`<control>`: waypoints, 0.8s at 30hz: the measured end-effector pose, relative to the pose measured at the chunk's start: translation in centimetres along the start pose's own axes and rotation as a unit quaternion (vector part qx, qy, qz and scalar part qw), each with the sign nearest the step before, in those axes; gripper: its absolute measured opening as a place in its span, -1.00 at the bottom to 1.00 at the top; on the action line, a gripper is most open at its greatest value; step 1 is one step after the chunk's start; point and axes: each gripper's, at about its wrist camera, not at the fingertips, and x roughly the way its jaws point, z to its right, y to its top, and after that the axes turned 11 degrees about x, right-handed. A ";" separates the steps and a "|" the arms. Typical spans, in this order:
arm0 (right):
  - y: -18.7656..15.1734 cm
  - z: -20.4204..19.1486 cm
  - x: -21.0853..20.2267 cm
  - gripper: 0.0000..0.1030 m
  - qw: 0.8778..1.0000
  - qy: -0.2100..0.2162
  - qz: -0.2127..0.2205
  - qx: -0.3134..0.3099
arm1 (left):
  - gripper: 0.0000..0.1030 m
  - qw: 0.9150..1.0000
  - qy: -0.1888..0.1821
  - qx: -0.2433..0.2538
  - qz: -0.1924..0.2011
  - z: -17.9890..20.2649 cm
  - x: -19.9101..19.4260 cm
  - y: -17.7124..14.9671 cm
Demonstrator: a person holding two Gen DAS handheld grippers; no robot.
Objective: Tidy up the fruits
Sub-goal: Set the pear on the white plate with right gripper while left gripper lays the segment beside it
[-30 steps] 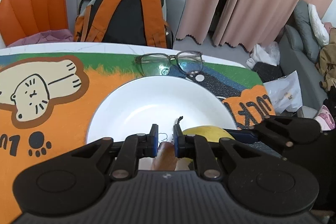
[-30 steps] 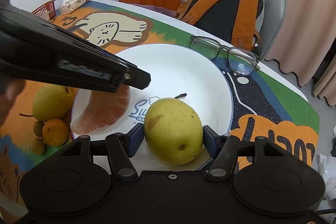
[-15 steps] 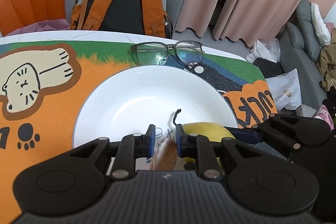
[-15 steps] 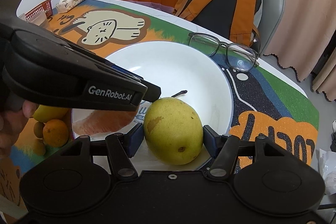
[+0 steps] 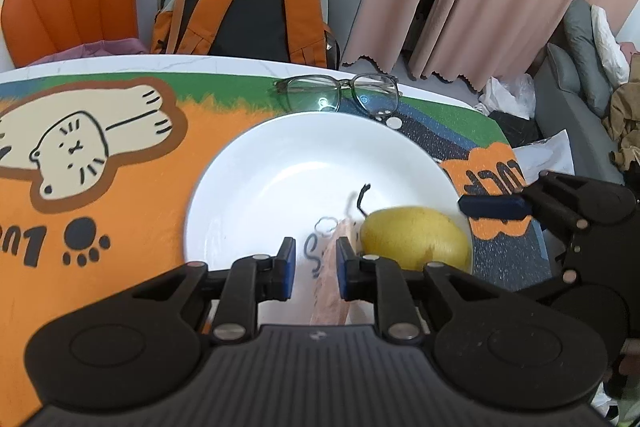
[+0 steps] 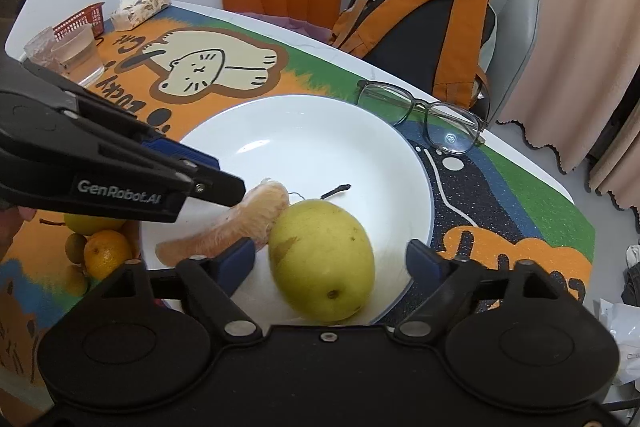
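A yellow-green pear (image 6: 324,259) lies on the near side of the white plate (image 6: 320,139). It sits between the fingers of my right gripper (image 6: 332,259), whose jaws are opening, with a gap on each side. A pink pomelo segment (image 6: 240,223) lies on the plate and leans on the pear's left side. In the left wrist view the segment (image 5: 330,287) sits between the fingers of my left gripper (image 5: 316,267). Those jaws are opening, and the left pad stands clear of the segment. The pear (image 5: 416,239) is just to its right.
Glasses (image 6: 424,115) lie beyond the plate's far rim. An orange (image 6: 106,253), a second pear (image 6: 92,223) and small brown fruits sit left of the plate. A glass (image 6: 80,55), a red basket and tissues stand far left. A backpack (image 5: 248,7) rests on a grey chair.
The right jaws have opened away from the pear. The left jaws have parted slightly and the segment has come down onto the plate against the pear. The left gripper has shifted a little over the plate.
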 end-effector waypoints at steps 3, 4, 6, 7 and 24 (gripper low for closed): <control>-0.3 -0.2 -0.9 0.87 1.000 0.012 0.017 0.004 | -0.47 1.000 -0.005 0.009 -0.003 0.2 -0.4 -0.7; -0.3 -0.3 -1.2 0.94 1.000 0.015 0.021 0.004 | -0.43 1.000 -0.007 0.012 -0.001 0.3 -0.7 -1.0; -0.5 -0.6 -1.7 1.00 1.000 0.014 0.024 -0.001 | -0.21 1.000 -0.009 0.014 0.009 0.4 -1.3 -1.5; -0.6 -0.7 -1.9 1.00 1.000 0.016 0.027 -0.003 | -0.11 1.000 -0.008 0.014 0.014 0.4 -1.7 -1.7; -4.7 -4.2 -6.9 1.00 0.997 0.051 0.038 -0.037 | 0.66 0.997 -0.039 0.043 0.060 0.3 -8.1 -7.5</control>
